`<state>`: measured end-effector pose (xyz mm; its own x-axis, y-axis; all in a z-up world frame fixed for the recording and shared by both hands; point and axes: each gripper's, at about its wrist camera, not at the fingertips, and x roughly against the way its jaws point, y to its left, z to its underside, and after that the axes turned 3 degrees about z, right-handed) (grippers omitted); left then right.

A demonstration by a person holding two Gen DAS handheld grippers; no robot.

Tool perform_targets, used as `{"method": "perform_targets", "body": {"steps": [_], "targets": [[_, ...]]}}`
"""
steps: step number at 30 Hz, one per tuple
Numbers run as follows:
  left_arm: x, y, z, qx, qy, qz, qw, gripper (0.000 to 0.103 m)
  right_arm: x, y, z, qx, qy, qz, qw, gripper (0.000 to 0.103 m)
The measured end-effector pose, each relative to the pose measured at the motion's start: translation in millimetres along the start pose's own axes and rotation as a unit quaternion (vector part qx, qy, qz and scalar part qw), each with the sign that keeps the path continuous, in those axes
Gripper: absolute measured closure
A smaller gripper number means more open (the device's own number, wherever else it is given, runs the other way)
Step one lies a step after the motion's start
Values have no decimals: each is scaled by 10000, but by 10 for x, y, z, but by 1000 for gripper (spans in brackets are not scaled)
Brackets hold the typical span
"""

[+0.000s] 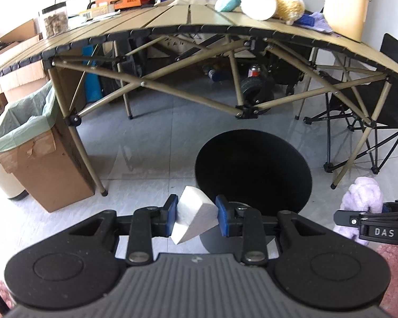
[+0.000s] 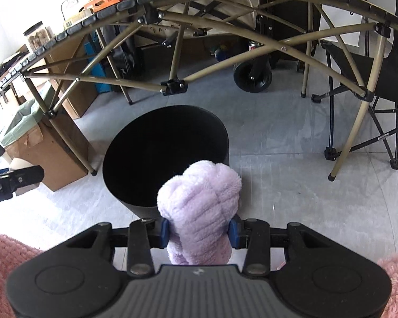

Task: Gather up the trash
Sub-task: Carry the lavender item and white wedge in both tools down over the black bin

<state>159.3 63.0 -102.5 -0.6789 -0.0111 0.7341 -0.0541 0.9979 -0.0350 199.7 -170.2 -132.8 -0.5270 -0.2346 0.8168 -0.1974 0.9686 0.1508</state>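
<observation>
My left gripper (image 1: 197,216) is shut on a white foam block (image 1: 195,216), its blue pads pressing both sides. It hangs just short of the near rim of a round black bin (image 1: 252,169) on the grey floor. My right gripper (image 2: 199,232) is shut on a fluffy lilac cloth (image 2: 200,212), held over the near edge of the same black bin (image 2: 164,156). In the left wrist view the lilac cloth (image 1: 362,198) and part of the right gripper show at the right edge. The inside of the bin is too dark to see.
A tan folding table (image 1: 172,18) with crossed legs spans the back, loaded with boxes, a jar and plush items. A cardboard box with a green liner (image 1: 37,143) stands at the left. A black folding chair (image 1: 371,122) is at the right, and a wheeled cart (image 2: 252,75) sits under the table.
</observation>
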Motion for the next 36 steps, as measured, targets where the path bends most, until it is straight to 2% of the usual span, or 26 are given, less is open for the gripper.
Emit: {"method": "perform_targets", "body": {"steps": [12, 25, 32, 36], "targets": [[-193, 110, -42, 279, 322, -188, 9989, 71, -162, 48, -63, -35, 277, -39, 9996, 63], [-427, 310, -148, 733, 567, -370, 9950, 71, -425, 217, -257, -138, 469, -302, 9983, 63], [-560, 424, -285, 1046, 626, -456, 9915, 71, -497, 324, -500, -274, 269, -433, 9983, 63], [-627, 425, -326, 1023, 674, -561, 9909, 71, -621, 408, -653, -325, 248, -464, 9981, 63]]}}
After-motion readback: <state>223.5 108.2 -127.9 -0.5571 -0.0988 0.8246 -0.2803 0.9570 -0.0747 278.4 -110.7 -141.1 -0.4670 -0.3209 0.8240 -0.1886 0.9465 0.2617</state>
